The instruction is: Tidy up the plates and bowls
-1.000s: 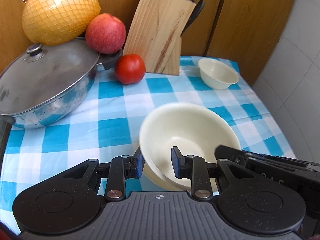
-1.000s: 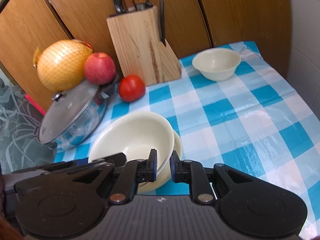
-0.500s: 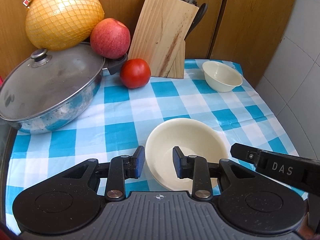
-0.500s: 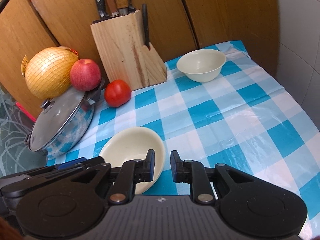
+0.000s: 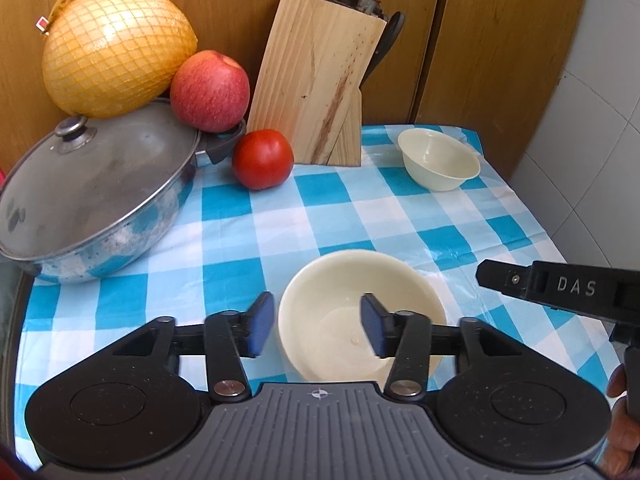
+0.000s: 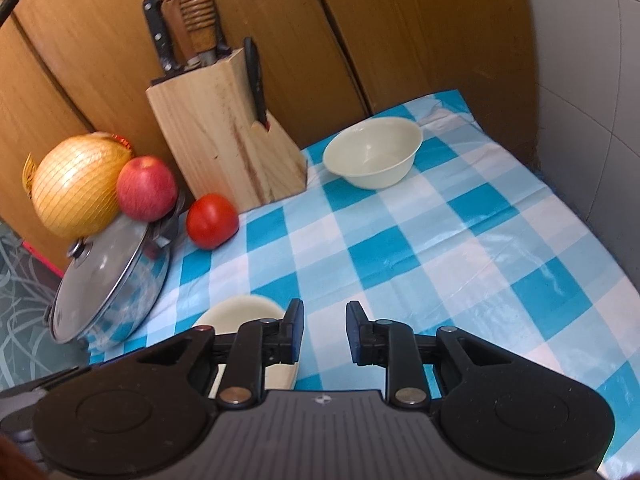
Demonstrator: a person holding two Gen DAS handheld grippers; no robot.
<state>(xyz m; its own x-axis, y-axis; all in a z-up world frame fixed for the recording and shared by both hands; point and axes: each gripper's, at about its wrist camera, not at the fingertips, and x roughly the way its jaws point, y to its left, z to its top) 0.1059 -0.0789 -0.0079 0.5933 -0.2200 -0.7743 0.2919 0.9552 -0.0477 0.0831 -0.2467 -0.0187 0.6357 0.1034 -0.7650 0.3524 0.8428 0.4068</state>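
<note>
I've just been spreading my left gripper (image 5: 316,330) fingers off the big bowl (image 5: 362,316), leaving it sitting free on the worktop (image 5: 360,216), right gripper (image 6: 323,332) fingers parting empty beside it, small bowl (image 6: 374,152) waiting far back.

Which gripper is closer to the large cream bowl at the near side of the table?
Left. The left gripper is open with its fingers either side of the large cream bowl's left rim, not pressing it. The right gripper is open over bare tablecloth to the bowl's right.
</note>
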